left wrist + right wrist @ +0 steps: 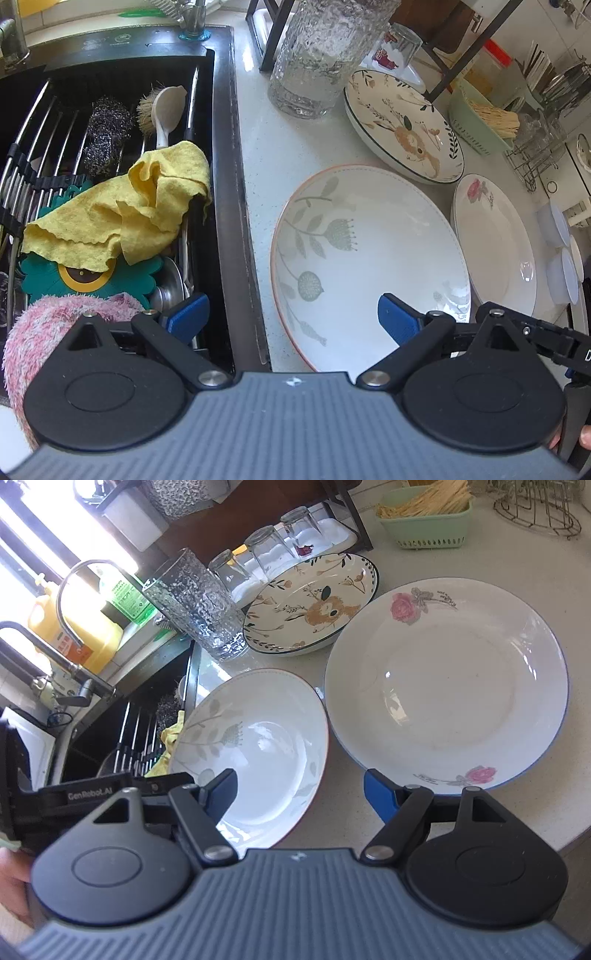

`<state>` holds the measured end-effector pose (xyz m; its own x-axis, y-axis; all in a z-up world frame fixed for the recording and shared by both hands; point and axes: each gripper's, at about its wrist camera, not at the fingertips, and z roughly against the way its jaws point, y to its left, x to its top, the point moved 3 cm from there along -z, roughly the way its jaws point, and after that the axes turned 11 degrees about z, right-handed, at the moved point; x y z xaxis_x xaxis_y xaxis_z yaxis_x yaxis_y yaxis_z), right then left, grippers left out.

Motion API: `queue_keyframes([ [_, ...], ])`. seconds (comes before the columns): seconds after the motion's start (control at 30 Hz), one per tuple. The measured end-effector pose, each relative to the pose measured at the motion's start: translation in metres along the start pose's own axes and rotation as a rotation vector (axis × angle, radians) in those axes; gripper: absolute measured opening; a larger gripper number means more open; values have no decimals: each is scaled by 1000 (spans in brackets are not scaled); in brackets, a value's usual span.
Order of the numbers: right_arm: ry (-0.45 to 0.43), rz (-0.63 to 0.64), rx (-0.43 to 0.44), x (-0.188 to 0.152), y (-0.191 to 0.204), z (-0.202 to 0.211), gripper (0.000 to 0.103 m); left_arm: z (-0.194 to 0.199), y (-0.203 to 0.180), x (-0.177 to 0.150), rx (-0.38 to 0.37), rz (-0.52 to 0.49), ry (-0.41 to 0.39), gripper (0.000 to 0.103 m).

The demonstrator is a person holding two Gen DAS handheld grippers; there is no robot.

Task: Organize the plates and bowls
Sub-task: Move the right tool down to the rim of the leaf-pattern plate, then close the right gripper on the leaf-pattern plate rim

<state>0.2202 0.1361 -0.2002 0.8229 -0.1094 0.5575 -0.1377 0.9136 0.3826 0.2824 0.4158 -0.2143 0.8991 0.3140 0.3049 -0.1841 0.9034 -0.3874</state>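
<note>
Three plates lie on the pale counter (258,155). A white plate with grey-green leaves (369,258) (255,753) is nearest. A rose plate (495,243) (447,686) lies to its right, and a lion plate (402,125) (314,605) sits behind. Small white bowls (557,236) stand at the far right. My left gripper (291,317) is open, one pad (188,317) over the sink edge and the other over the leaf plate. My right gripper (301,794) is open and straddles the gap between the leaf plate and the rose plate. Neither holds anything.
A black sink (221,184) on the left holds a yellow cloth (122,218), scrubbers and a brush. A tall textured glass jug (321,55) (199,609), upturned glasses (266,550), a green basket (428,520) and a wire rack (532,158) crowd the back.
</note>
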Motion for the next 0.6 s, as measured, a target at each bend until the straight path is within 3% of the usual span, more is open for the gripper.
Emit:
queue_keyframes([
  [0.1,13,-24,12,0,0,-9,75,-6,6,5,-29,-13,27,99],
  [0.3,51,-51,-22,2,1,-26,46,-14,4,13,-47,-60,51,89],
  [0.53,71,-20,-52,3,4,-35,40,-18,1,20,-82,-63,58,68],
  [0.6,68,-15,-56,3,4,-35,38,-19,1,22,-85,-64,60,68],
])
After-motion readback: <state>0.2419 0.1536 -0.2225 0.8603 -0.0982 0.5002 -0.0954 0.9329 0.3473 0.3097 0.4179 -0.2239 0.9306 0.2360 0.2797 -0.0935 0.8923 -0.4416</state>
